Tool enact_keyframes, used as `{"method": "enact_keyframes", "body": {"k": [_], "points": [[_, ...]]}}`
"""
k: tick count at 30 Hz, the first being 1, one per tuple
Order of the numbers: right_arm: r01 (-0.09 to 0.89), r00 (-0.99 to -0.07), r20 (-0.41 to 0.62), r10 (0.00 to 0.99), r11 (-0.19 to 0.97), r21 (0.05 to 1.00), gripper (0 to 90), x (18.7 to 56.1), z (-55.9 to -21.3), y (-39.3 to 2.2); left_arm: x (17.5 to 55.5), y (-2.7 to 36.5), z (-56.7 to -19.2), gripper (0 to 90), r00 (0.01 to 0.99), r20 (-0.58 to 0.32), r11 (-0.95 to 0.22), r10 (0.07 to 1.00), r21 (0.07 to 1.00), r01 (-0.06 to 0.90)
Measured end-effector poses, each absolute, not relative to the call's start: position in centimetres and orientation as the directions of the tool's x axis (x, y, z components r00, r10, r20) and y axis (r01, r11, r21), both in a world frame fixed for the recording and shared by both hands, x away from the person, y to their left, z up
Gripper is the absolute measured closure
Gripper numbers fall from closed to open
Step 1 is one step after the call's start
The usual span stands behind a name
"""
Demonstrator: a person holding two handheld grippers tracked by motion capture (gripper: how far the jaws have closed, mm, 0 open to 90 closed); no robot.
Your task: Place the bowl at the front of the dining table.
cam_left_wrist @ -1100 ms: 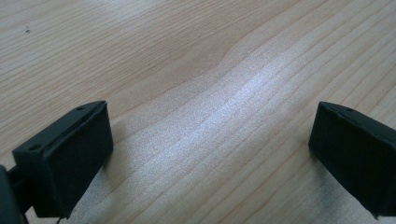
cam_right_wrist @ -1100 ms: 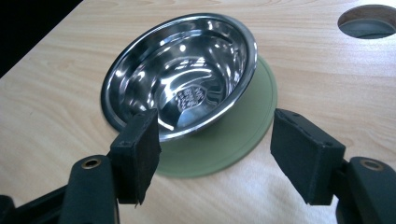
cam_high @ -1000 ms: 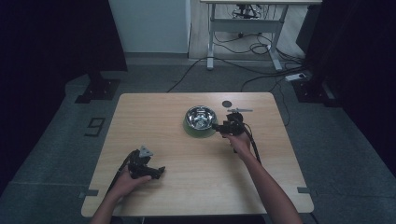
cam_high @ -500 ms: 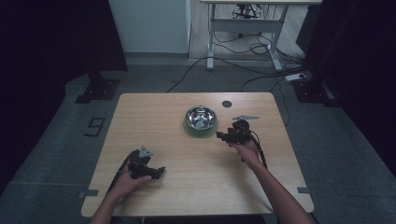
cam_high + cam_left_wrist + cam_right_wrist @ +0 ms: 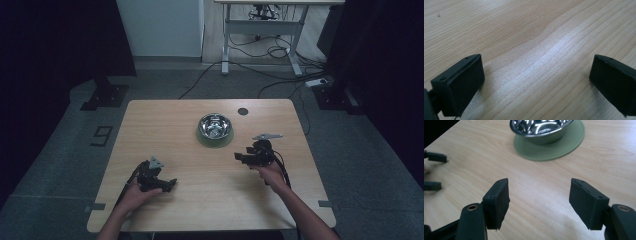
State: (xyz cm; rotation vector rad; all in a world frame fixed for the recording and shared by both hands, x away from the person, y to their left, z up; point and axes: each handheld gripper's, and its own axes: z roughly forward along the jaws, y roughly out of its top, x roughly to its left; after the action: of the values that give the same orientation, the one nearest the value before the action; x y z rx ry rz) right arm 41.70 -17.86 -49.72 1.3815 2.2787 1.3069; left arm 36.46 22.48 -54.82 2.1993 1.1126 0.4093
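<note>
Steel catches the light in the bowl (image 5: 215,125), which sits upright on a round green mat (image 5: 202,140) toward the far middle of the wooden table (image 5: 150,120). As far as you can judge from how things lie, the bowl is already placed: it rests squarely inside the mat's rim, nothing grips it, and nothing else on the table looks like it is waiting to be moved. What is left, if anything, seems to be only parking your hands.

Your right gripper (image 5: 241,157) hovers low over the table, near the bowl but apart from it, on its near right side. In the right gripper view its jaws stand wide apart with bare wood between them, and the bowl (image 5: 540,130) and mat (image 5: 564,147) lie ahead, untouched. Your left gripper (image 5: 170,184) rests near the front left of the table, well apart from the bowl; in the left gripper view its jaws are also spread wide over plain wood grain (nothing between them).

The bowl itself looks shallow and polished, with bright reflections inside and no contents that you can make out. The mat shows as a thin, flat, matte disc, wider than the bowl's base. A small dark round spot (image 5: 243,111) lies beyond the bowl, near the far edge.
</note>
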Motion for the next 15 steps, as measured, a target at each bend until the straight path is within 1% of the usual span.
{"method": "enact_keyframes", "body": {"k": [5, 15], "points": [[0.637, -0.566, 0.280, 0.775, 0.197, 0.745, 32.2, 40.4, -49.9, -18.2, 36.4, 22.5, -54.8, 0.0, 0.594, -0.008, -0.443, 0.804, 0.659, 0.608], [0.651, -0.591, 0.261, 0.763, 0.261, 0.712, 31.8, 37.8, -51.2, -18.5, 36.4, 22.5, -54.8, 0.0, 0.595, -0.007, -0.444, 0.804, 0.659, 0.607]]}}
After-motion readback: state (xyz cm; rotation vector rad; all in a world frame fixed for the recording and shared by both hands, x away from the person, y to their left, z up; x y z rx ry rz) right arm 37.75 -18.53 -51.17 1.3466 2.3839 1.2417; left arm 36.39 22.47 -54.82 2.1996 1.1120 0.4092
